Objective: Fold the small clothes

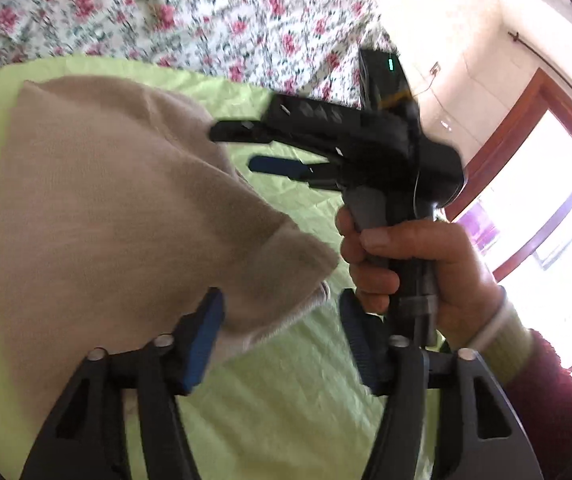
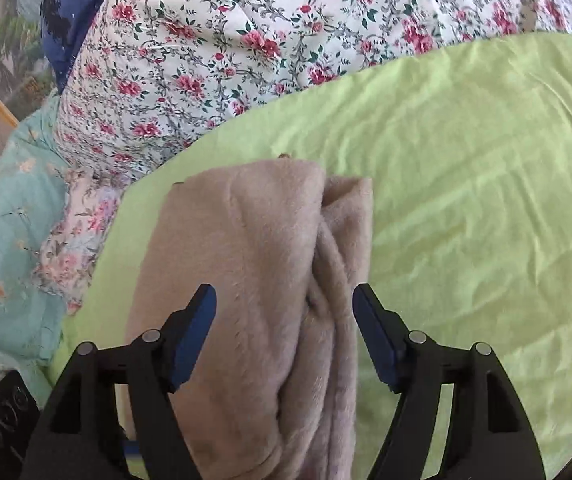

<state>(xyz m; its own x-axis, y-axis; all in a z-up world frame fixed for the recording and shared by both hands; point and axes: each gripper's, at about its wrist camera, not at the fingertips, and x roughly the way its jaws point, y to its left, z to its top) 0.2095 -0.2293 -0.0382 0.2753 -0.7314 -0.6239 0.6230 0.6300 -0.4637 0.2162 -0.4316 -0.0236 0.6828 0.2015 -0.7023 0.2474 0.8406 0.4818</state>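
Observation:
A beige fuzzy garment lies folded on a light green sheet. In the right wrist view the garment lies lengthwise under and between the fingers, with folds along its right side. My left gripper is open, its left pad by the garment's near corner, nothing held. My right gripper is open above the garment. The right gripper also shows in the left wrist view, held by a hand, open beside the garment's right edge.
A floral quilt lies bunched beyond the green sheet. A teal floral cover and a blue starred pillow are at the left. A wall and a wooden-framed window are at the right.

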